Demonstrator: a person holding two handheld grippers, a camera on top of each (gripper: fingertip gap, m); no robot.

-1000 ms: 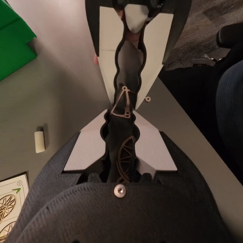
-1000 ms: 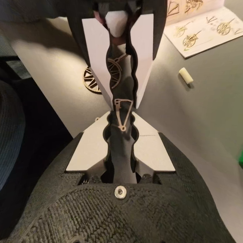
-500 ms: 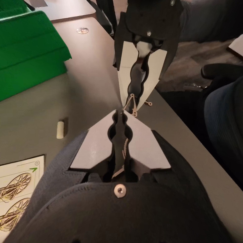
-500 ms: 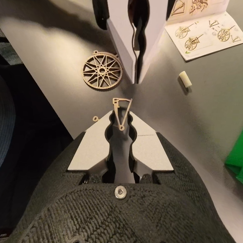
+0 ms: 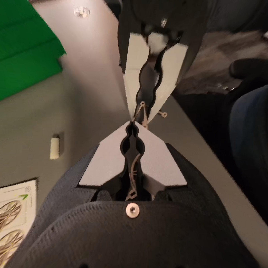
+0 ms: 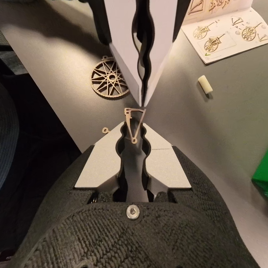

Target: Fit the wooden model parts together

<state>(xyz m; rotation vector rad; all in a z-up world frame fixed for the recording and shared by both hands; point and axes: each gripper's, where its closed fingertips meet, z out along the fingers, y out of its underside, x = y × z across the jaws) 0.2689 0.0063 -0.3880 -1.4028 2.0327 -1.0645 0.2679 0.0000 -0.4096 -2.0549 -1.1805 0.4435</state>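
Since half a second earlier, the left gripper [image 6: 142,103] had closed the gap to the triangular wooden frame [image 6: 134,140]. Its tips now met the frame's far corner instead of hovering clear of it. The spoked wheel had not shifted.

The grey table [image 6: 203,130] lay under the frame and ran out on all sides of it. A green box [image 5: 21,50] sat well off from the frame on the left gripper's side, and its contents could not be seen. An open instruction booklet [image 6: 226,47] lay beyond the frame and to its right in the right wrist view.

The left gripper's fingers were together at the tips. Whether they actually pinched the frame's corner could not be told. The right gripper [image 6: 134,124] faced it from the near side of the frame, its fingertips clamped on the frame's two long bars. The narrow end of the frame sat between the fingers and the wide end stuck out towards the left gripper.

The wooden spoked wheel [image 6: 110,81] lay flat on the table, beyond the frame and to its left, just beside the left gripper's fingers. In the left wrist view part of its rim showed through the gap behind that gripper's fingertips. A small cream cylinder [image 6: 205,85] lay to the right of the frame, well apart. A tiny wooden ring piece [image 6: 104,130] lay just left of the frame, near the table edge.
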